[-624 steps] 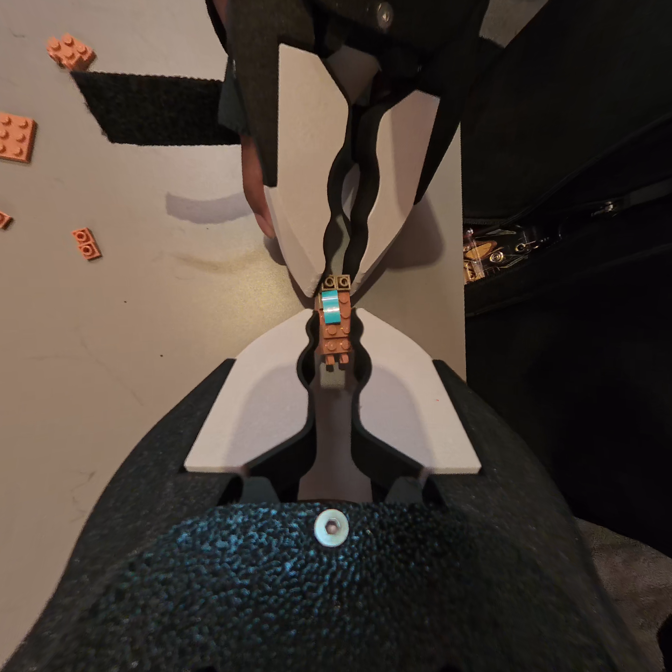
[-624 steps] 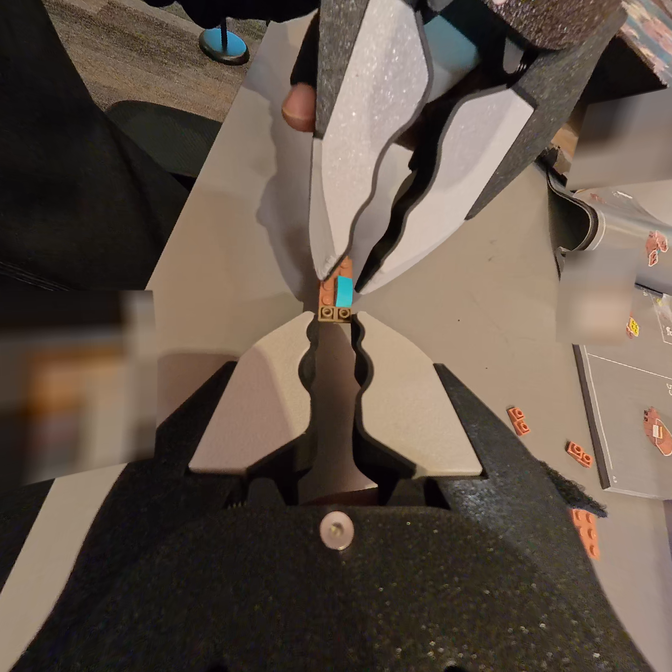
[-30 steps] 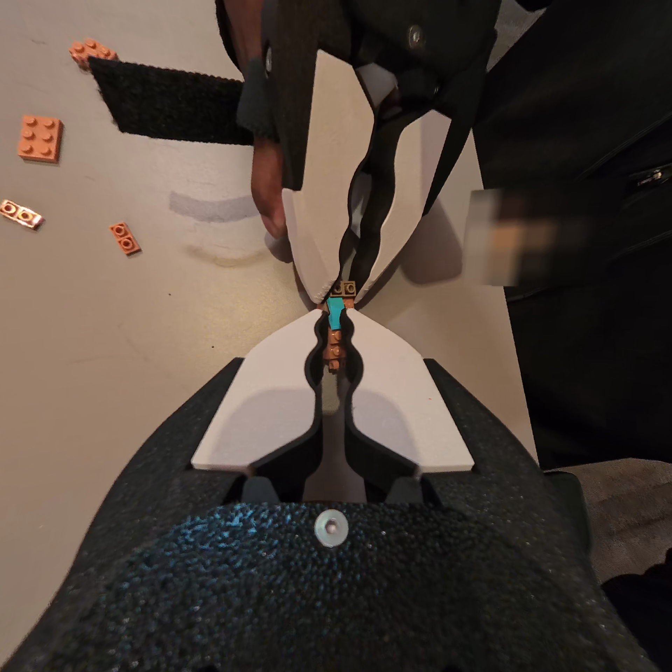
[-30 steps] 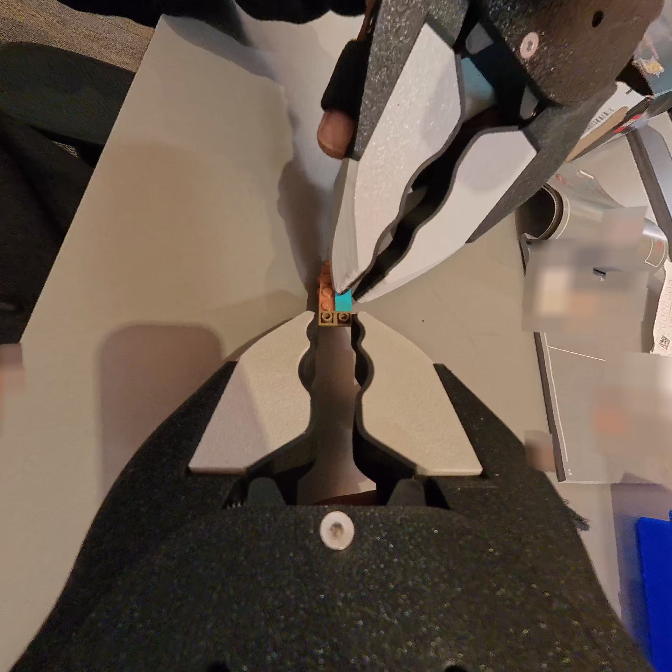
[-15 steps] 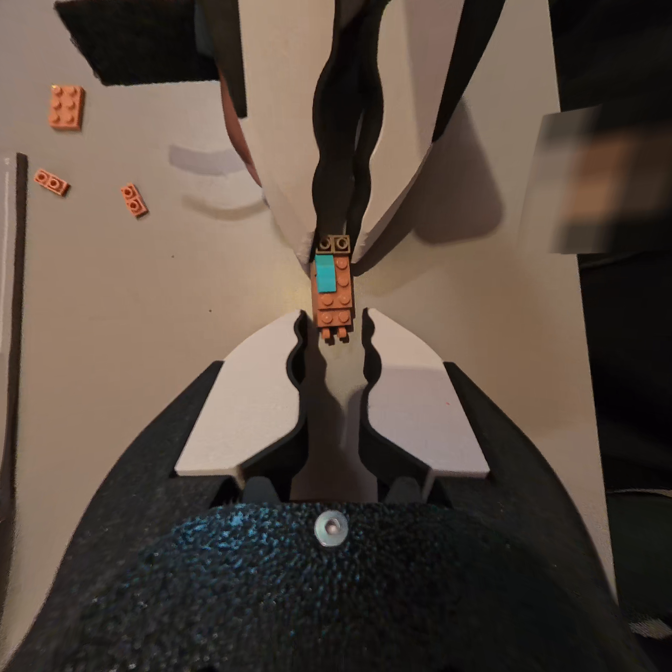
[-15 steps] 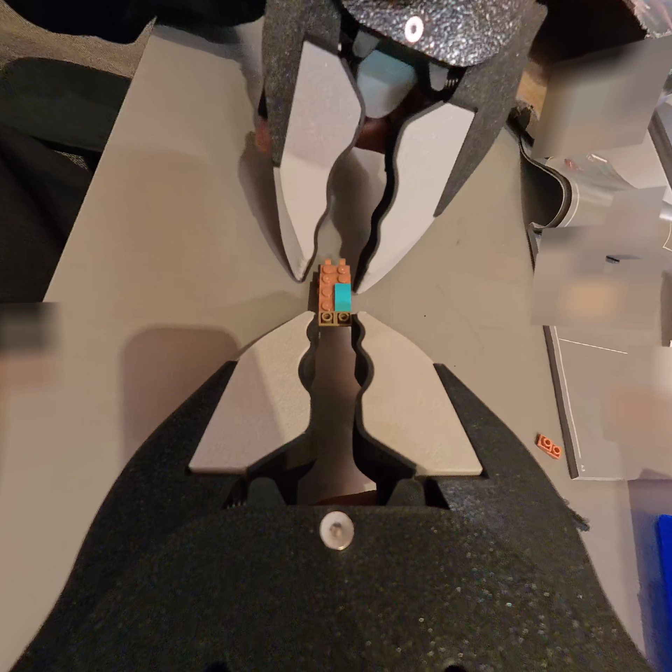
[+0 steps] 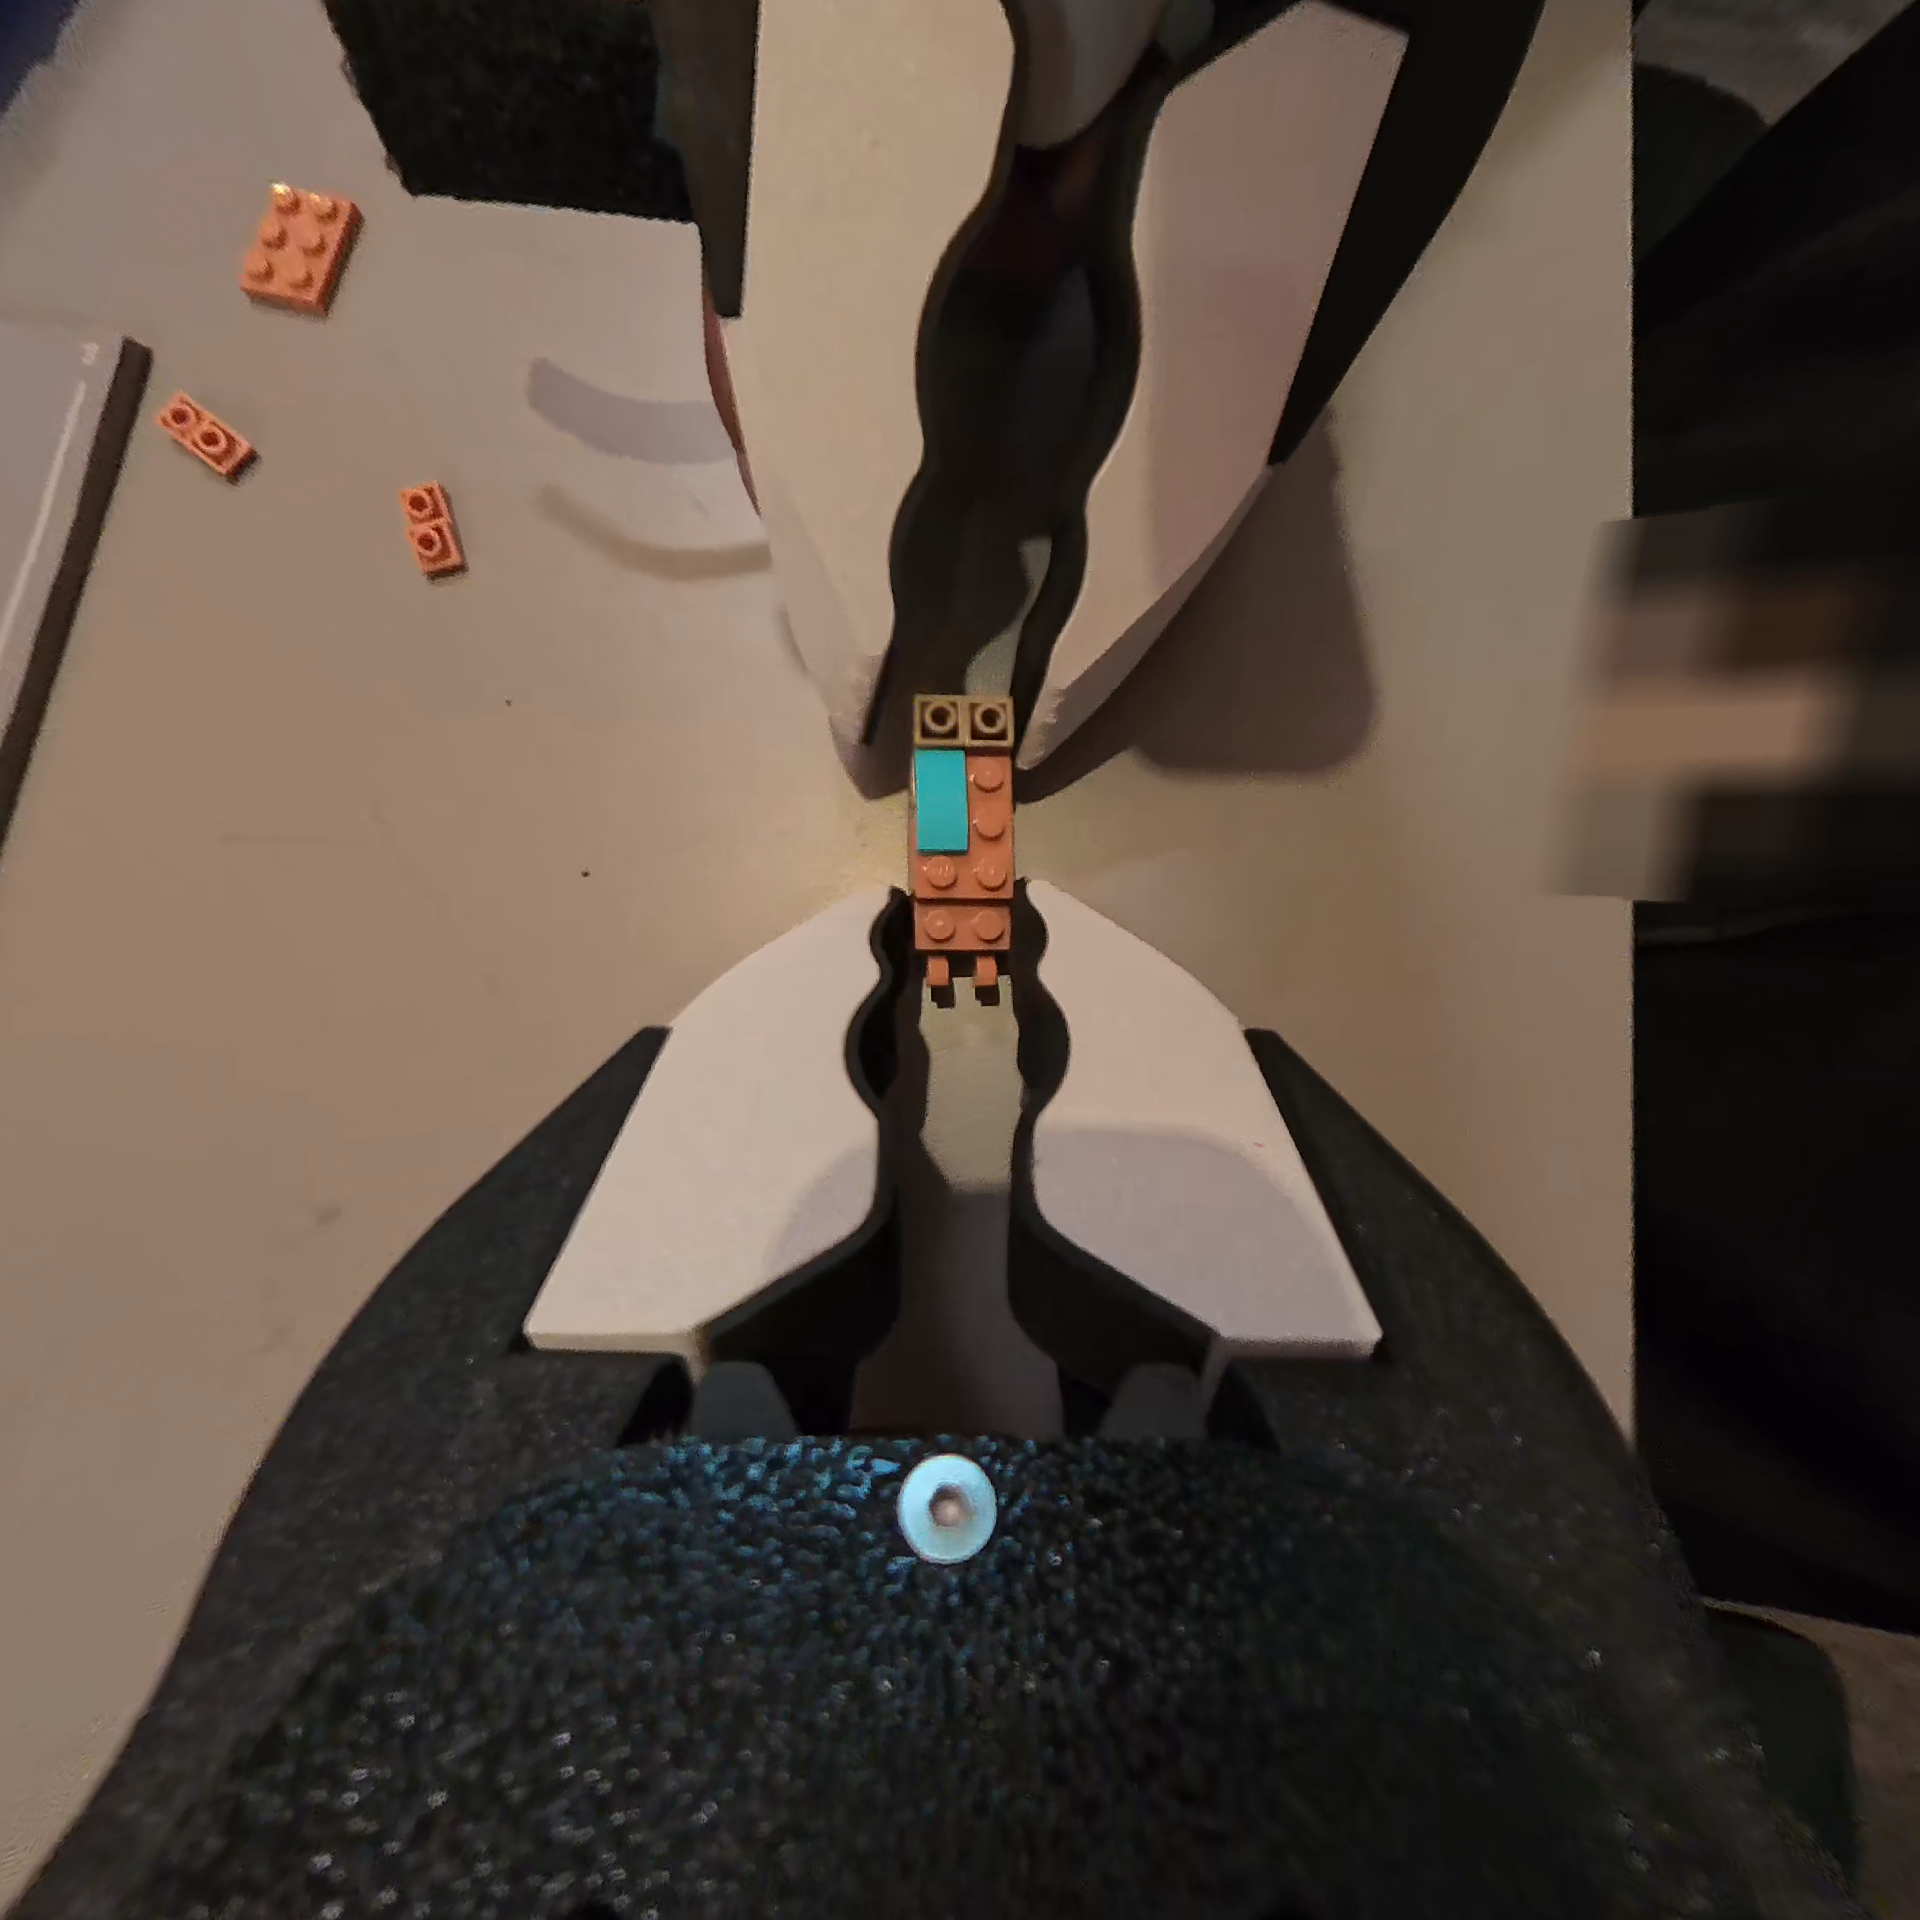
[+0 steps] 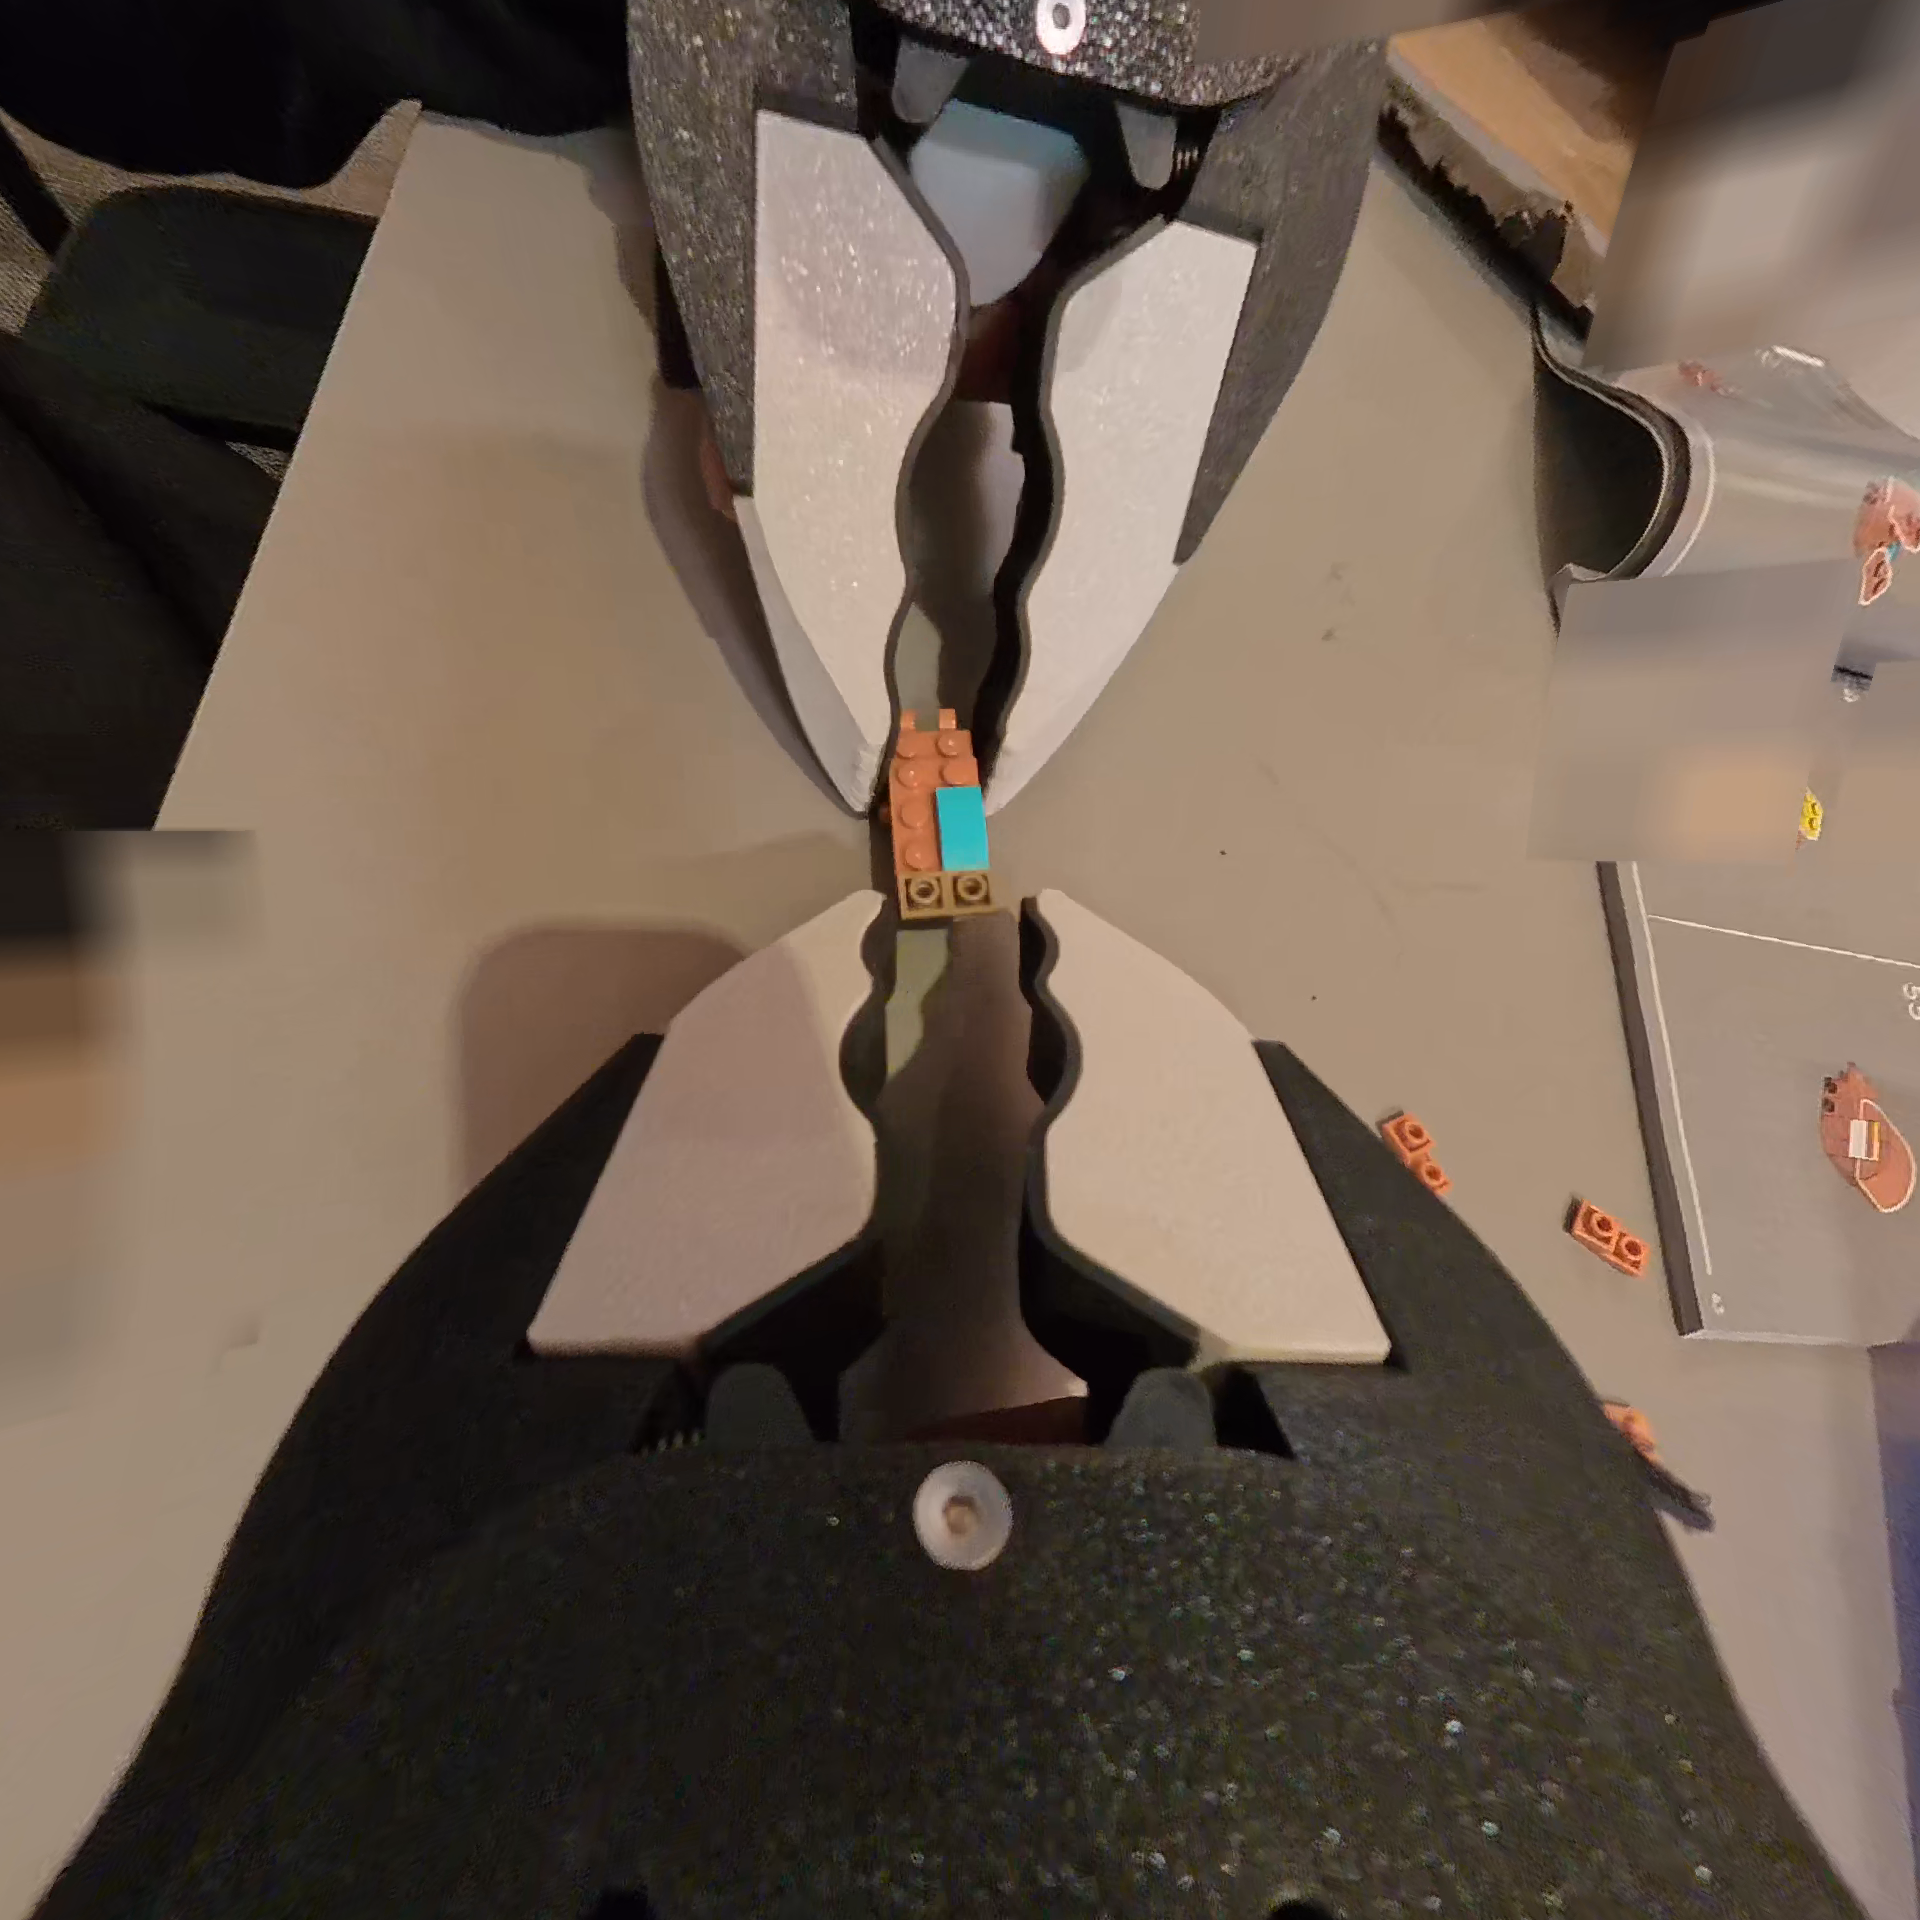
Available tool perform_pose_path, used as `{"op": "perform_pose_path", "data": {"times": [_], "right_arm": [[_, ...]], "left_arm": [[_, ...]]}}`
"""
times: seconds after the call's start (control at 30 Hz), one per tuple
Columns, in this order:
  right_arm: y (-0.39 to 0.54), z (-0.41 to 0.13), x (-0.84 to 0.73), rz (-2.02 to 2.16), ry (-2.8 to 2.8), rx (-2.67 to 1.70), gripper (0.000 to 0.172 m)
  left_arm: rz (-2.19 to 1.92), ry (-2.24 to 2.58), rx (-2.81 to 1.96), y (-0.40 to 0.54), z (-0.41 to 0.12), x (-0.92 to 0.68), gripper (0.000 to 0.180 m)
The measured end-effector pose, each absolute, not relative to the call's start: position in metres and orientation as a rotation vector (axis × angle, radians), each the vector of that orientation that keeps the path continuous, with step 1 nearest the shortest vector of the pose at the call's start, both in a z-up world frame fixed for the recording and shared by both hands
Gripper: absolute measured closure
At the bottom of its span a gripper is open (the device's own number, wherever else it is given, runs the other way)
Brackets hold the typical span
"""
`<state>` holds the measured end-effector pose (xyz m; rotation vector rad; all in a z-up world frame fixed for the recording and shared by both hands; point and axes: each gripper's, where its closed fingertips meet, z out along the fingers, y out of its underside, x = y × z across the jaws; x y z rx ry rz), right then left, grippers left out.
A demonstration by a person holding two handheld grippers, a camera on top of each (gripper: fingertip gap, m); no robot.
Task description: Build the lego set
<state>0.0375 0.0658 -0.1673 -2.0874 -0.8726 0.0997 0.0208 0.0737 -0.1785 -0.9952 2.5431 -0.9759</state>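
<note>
A small brick assembly of orange plates with a turquoise tile and an olive two-stud end hangs above the grey table. My left gripper is shut on its orange clip end, with a pad against each side. It also shows from the right wrist view, where the left gripper comes in from the top. My right gripper faces it with jaws around the olive end, and a gap shows on both sides, so it is open. The right gripper fills the top of the left wrist view.
Loose orange plates lie at the left beside a grey booklet and a black patch. The booklet and two plates show at the right. The table edge runs close on the right. The grippers are tip to tip, or close to it.
My left jaws let go of the assembly's thin side, opened wide, then closed on its orange end. My right jaws, shut on the olive end before, have widened off it.
</note>
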Motion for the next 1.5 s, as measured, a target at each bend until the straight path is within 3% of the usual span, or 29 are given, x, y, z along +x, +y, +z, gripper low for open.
{"op": "perform_pose_path", "data": {"times": [0.2, 0.47, 1.23, 1.5], "right_arm": [[0.062, -0.158, 0.035, 0.164, -0.894, -2.047, 0.141], [0.074, -0.139, 0.042, 0.254, -0.686, -2.088, 0.149], [0.086, -0.162, 0.024, 0.381, -0.72, -2.317, 0.156], [0.076, -0.16, 0.017, 0.66, -0.699, -2.265, 0.156]], "left_arm": [[-0.941, 2.485, -1.065, 0.072, -0.177, 0.022, 0.163], [-0.876, 2.381, -1.088, 0.073, -0.174, 0.023, 0.163], [-0.761, 2.457, -1.066, 0.08, -0.178, 0.015, 0.163], [-0.792, 2.478, -1.005, 0.075, -0.178, 0.013, 0.163]]}}
